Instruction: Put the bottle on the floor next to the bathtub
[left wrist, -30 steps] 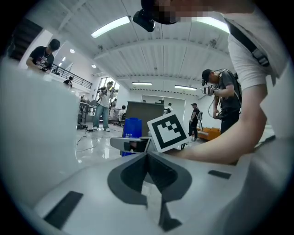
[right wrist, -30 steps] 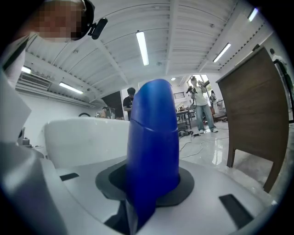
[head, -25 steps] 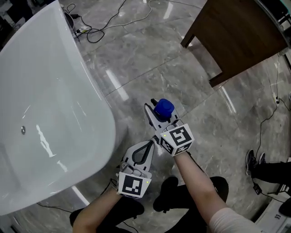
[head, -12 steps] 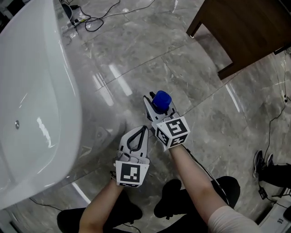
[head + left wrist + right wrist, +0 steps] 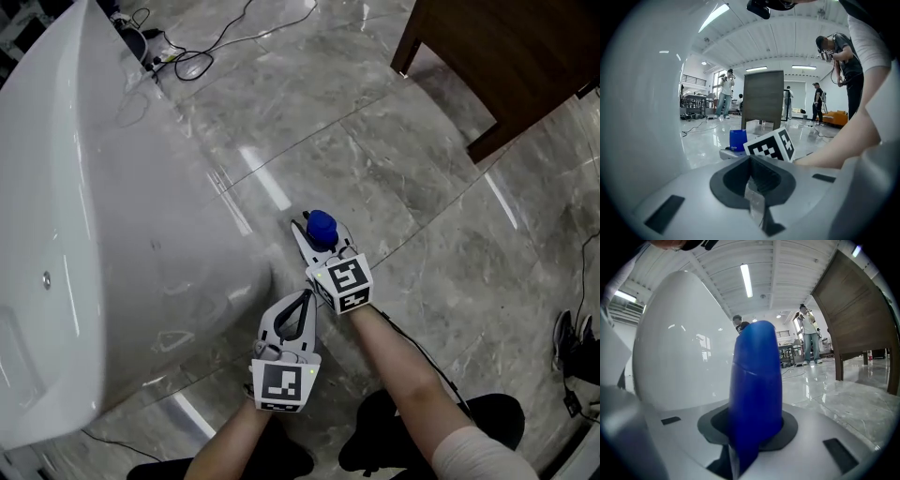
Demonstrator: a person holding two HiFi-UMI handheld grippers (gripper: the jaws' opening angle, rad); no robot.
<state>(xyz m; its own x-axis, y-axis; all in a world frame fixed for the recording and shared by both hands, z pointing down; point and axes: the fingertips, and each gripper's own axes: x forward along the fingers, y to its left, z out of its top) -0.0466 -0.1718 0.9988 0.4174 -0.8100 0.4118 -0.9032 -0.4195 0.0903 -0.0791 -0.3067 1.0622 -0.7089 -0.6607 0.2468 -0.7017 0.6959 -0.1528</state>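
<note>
A blue bottle [image 5: 322,223] stands upright between the jaws of my right gripper [image 5: 320,240], which is shut on it, low over the grey marble floor. In the right gripper view the bottle [image 5: 757,394] fills the middle, with the white bathtub [image 5: 679,343] close behind on the left. The bathtub [image 5: 103,234] takes up the left of the head view; the bottle is a short way right of its wall. My left gripper [image 5: 306,296] is beside and behind the right one, shut and empty. From the left gripper view I see the bottle [image 5: 738,139] ahead.
A dark wooden cabinet [image 5: 506,56] stands on the floor at the top right. Cables [image 5: 187,56] lie by the far end of the tub. A shoe [image 5: 574,337] shows at the right edge. Several people [image 5: 725,93] stand far off in the room.
Both grippers have sunk toward the floor beside the tub, the bottle still in the right one. The tub's side wall now looms larger at the left.
</note>
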